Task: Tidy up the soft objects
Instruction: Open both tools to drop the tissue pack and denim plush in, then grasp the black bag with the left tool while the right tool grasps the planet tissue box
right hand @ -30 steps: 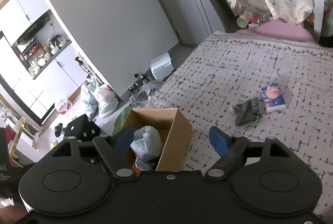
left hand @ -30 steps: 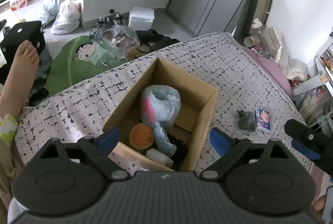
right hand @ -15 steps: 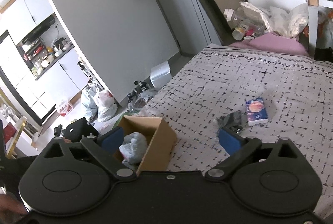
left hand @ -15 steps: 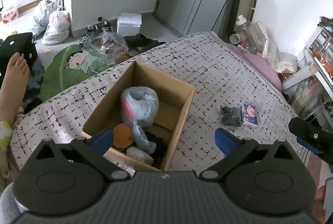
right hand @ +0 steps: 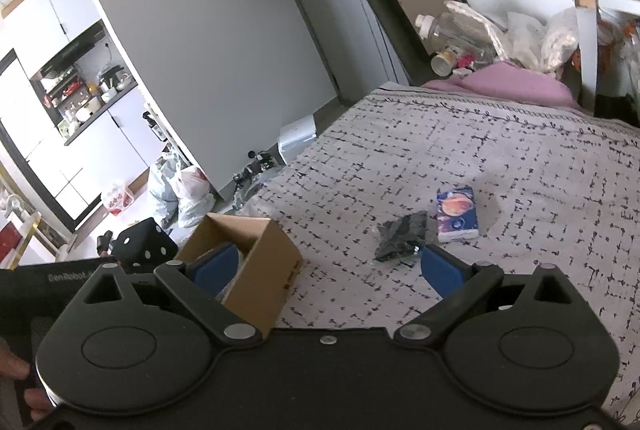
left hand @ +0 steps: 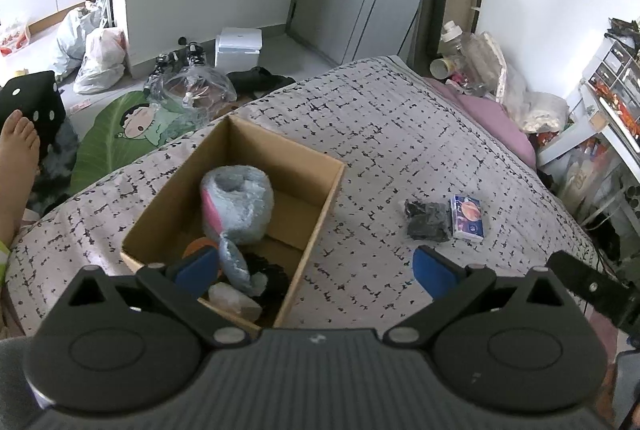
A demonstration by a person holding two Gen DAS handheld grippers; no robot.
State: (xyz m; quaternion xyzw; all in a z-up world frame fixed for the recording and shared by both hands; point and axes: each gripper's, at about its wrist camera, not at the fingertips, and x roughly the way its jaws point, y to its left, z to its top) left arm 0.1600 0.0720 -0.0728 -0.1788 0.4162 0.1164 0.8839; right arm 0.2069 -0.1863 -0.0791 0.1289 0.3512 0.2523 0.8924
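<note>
An open cardboard box (left hand: 286, 162) stands on the bed, holding a grey-blue plush toy (left hand: 236, 204), an orange round item (left hand: 196, 246), something black (left hand: 270, 276) and a pale item (left hand: 234, 300). To its right a black bundle (left hand: 426, 220) lies beside a tissue pack (left hand: 466, 216). My left gripper (left hand: 314, 268) hovers open over the box's near right corner, nothing between its fingers. My right gripper (right hand: 327, 267) is open too, between the box (right hand: 266, 270) and the black bundle (right hand: 400, 236), whose edge is close to the right pad. The tissue pack (right hand: 456, 214) lies just beyond.
The patterned bedcover (left hand: 400, 134) ends in a pink pillow (left hand: 496, 118) with bottles and bags behind. On the floor at left lie a green mat (left hand: 120, 138), plastic bags (left hand: 98, 60), a white box (left hand: 238, 46) and a black dice cushion (left hand: 32, 106). A person's foot (left hand: 14, 166) is at the left edge.
Both grippers' jaws have spread wider. Both views have shifted right along the bed: the box slid left in each, and the black bundle and tissue pack came nearer the middle.
</note>
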